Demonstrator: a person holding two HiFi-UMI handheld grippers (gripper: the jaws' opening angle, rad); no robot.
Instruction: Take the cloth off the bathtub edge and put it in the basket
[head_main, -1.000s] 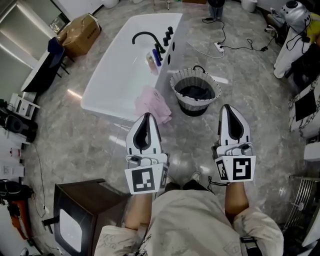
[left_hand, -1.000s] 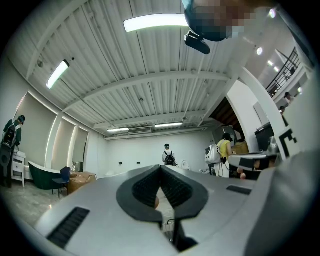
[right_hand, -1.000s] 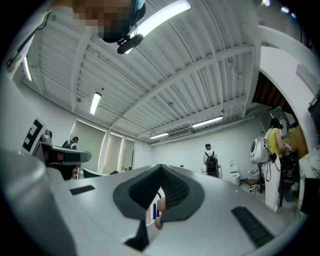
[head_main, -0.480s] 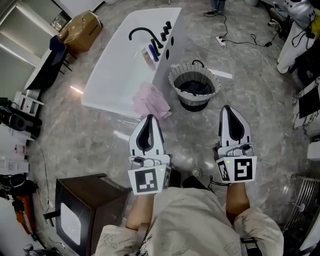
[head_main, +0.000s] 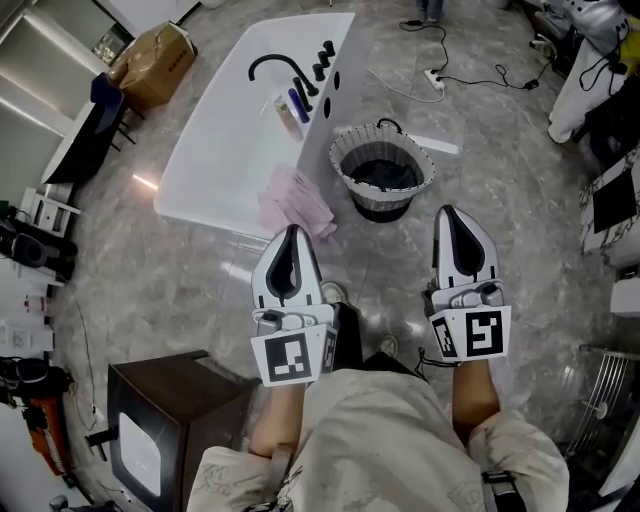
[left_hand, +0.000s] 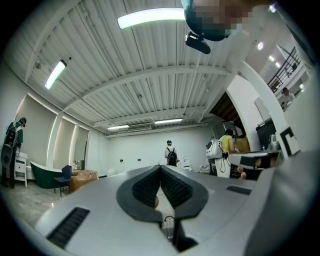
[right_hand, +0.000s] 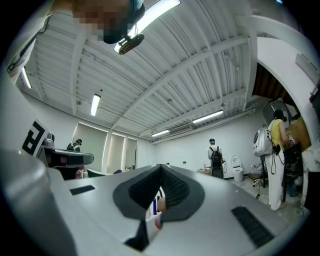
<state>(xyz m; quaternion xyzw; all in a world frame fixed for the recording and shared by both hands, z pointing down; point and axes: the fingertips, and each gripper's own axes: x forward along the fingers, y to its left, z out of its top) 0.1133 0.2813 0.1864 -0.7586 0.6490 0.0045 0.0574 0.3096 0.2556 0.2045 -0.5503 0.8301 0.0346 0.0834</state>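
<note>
A pink cloth (head_main: 294, 202) hangs crumpled over the near edge of the white bathtub (head_main: 215, 160) in the head view. To its right stands a round wicker basket (head_main: 383, 179) with dark fabric inside. My left gripper (head_main: 291, 233) is held level just short of the cloth, jaws shut with nothing between them. My right gripper (head_main: 452, 214) hovers over the floor to the right of the basket, shut and empty. Both gripper views look across the room and show the jaw tips closed, left gripper (left_hand: 160, 166), right gripper (right_hand: 160, 167).
A black faucet (head_main: 272, 66) and bottles sit on the tub's far rim. A dark cabinet (head_main: 165, 420) stands at lower left, a cardboard box (head_main: 152, 62) top left. Cables and a power strip (head_main: 440, 72) lie on the marble floor behind the basket. A distant person (left_hand: 171, 154) stands by the far wall.
The view has shifted forward: tub, cloth and basket sit slightly higher and further left. Both grippers keep their places in the frame and stay shut.
</note>
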